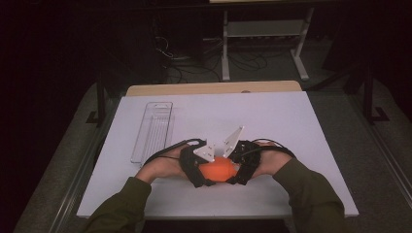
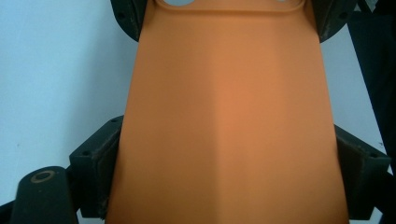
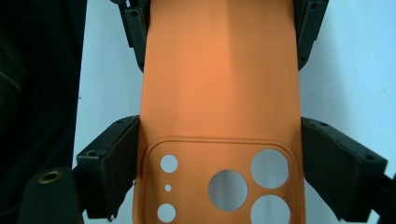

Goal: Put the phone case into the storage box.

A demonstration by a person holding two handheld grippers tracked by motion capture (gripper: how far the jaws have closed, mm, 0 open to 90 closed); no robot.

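White counter (image 1: 291, 126) below: left gripper (image 1: 203, 180) and right gripper (image 1: 234, 179) both clench the orange silicone phone case (image 1: 219, 171); keep grips even, pull gently.

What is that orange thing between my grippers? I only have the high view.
Observer: An orange phone case, lying flat over the white table.
Operator: Which end has the camera holes?
Observer: The camera cutouts sit at the end held by the right gripper, between its jaws.
Operator: Is the left one gripping?
Observer: Yes, the left gripper has both pads pressed on the case's long edges at the plain end.
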